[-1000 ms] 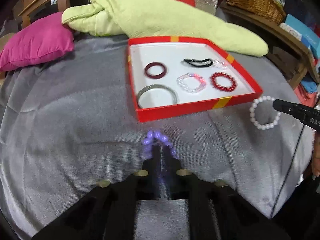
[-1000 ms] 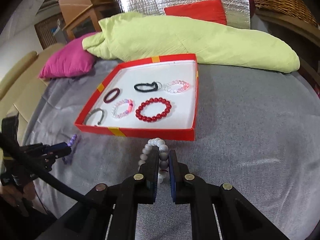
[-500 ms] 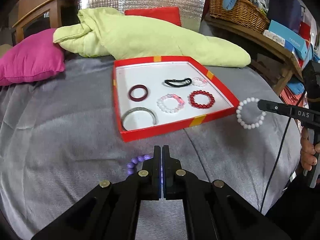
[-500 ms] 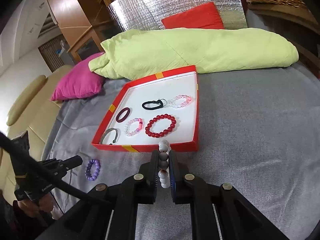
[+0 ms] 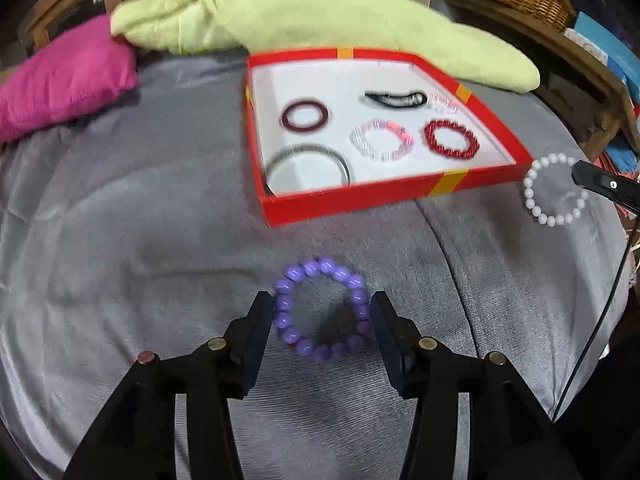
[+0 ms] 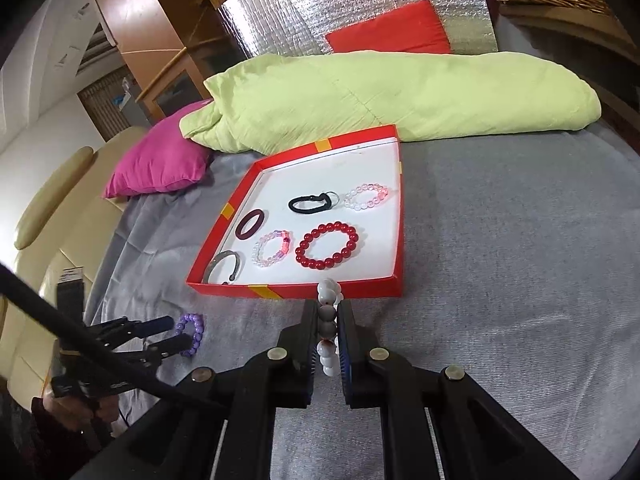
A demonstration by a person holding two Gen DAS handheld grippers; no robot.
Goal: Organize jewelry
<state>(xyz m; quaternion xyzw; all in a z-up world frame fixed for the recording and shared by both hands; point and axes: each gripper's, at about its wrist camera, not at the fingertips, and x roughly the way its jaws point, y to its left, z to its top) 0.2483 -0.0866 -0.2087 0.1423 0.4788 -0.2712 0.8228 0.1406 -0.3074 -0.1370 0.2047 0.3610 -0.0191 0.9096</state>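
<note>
Currently the left gripper point(image 5: 322, 312) points steeply down at the grey ribbed bedspread point(image 5: 140, 240). Its jaws are opening, parted about halfway, with the purple round-bead bracelet point(image 5: 322, 309) lying flat on the cloth between them. The left finger sits against the bead ring's edge and the right finger just beside the ring; neither presses on it.

The right gripper point(image 6: 329, 334) tilts down less steeply, just in front of the near wall of the shallow red cardboard tray with a white floor point(image 6: 394, 282). Its jaws are fully closed on the white pearl-bead bracelet point(image 6: 328, 320), which is pinched edge-on, with beads showing above and below the pads. In the left wrist view this bracelet hangs as an open loop off the gripper tip, beyond the tray's right corner.

Inside the tray:
- dark red solid bangle point(image 6: 250, 224)
- grey metal open cuff point(image 6: 224, 267)
- clear and pink bead bracelet point(image 6: 272, 248)
- red bead bracelet point(image 6: 327, 251)
- black hair tie point(image 6: 310, 203)
- second clear and pink bead bracelet point(image 6: 366, 197)

A hand point(image 6: 64, 412) grips the left tool's handle at the lower left of the right wrist view.
</note>
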